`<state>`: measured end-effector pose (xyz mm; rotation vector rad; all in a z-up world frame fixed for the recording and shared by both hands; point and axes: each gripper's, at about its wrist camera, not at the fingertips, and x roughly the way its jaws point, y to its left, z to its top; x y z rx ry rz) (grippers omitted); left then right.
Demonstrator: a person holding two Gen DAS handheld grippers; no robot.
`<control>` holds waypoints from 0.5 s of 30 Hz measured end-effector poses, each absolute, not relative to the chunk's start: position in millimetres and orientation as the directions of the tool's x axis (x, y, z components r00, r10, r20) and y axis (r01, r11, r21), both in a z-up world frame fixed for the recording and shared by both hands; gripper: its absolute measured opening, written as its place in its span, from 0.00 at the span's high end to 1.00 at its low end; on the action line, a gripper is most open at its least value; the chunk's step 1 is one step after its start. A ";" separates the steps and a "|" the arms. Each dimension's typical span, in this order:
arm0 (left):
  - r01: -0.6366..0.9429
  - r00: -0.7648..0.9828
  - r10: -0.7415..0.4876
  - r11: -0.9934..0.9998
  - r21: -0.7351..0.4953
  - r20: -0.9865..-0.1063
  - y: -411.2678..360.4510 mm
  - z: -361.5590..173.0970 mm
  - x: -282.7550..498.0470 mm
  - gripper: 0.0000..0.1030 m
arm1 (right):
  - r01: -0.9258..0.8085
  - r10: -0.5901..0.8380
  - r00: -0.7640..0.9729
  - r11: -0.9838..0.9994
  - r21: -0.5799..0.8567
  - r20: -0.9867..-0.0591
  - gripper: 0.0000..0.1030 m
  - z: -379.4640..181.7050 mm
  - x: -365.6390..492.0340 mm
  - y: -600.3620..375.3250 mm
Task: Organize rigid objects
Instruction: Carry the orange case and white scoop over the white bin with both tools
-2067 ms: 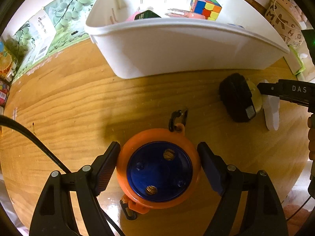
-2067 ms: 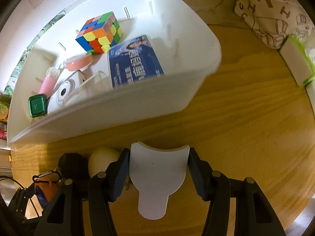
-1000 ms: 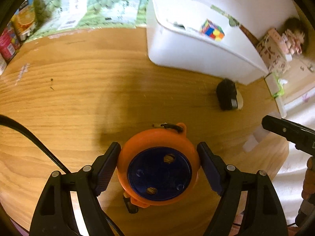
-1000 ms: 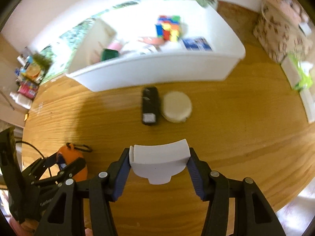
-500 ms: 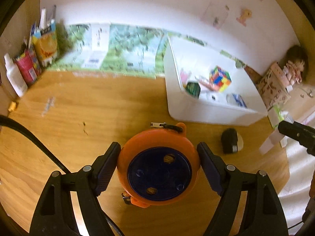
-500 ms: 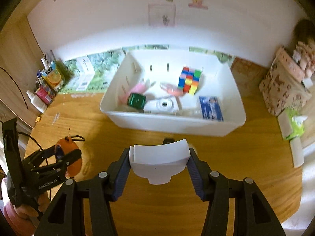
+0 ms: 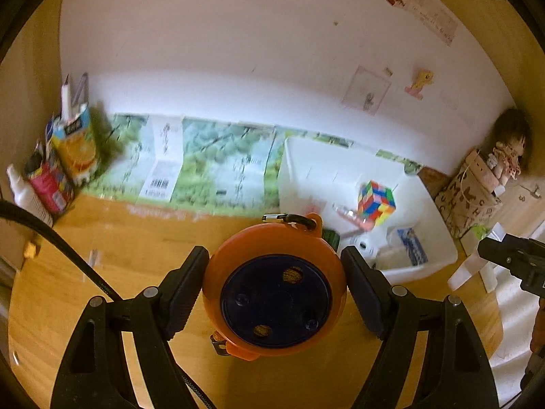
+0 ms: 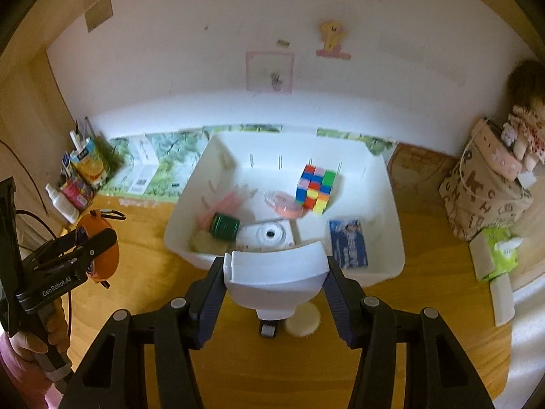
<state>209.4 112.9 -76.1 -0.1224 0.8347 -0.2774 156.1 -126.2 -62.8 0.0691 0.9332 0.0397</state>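
Two loads are in the air at once. The left gripper (image 7: pixel 275 281) is clamped on an orange reel with a dark blue face (image 7: pixel 275 291), its carabiner (image 7: pixel 285 218) hanging at the far edge. The right gripper (image 8: pixel 275 281) pinches a curved white plastic piece (image 8: pixel 275 277) by its side edges. Both sit above the wooden table (image 8: pixel 425 351), on the near side of the white bin (image 8: pixel 391 204).

The step in hand looks like carrying both items to that bin. To do it well, each should clear the near wall before the jaws let go. The right piece would fit best in the open floor between the Rubik's cube (image 8: pixel 317 189) and the blue booklet (image 8: pixel 349 242). The reel is bulkier and may roll, so it is better set down flat, blue face up, near the left end by the green cap (image 8: pixel 224 226), not on the white instant camera (image 8: pixel 267 235). Releasing one at a time would avoid the grippers crowding each other.

A black device (image 8: pixel 267 329) and a cream round tin (image 8: pixel 303 322) lie on the table just before the bin, yet to be sorted. Juice cartons (image 7: pixel 73 146) and a white bottle (image 8: pixel 63 204) stand in the left corner, a green printed sheet (image 7: pixel 204 170) runs along the white wall, and a patterned bag (image 8: pixel 483 191) with a doll (image 7: pixel 511 146) sits on the right.
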 end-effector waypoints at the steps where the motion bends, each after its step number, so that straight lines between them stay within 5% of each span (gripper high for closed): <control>1: 0.199 0.642 -0.292 0.956 -0.213 -0.709 109.9 -73.8 212.4 0.21 | -0.003 0.066 0.601 0.997 0.080 -0.796 0.46 -60.5 159.6 -129.2; 15: 0.265 0.655 -0.336 0.941 -0.210 -0.677 53.0 -57.8 255.9 0.21 | 0.031 0.066 0.617 0.994 0.108 -0.785 0.46 -61.0 207.3 -168.0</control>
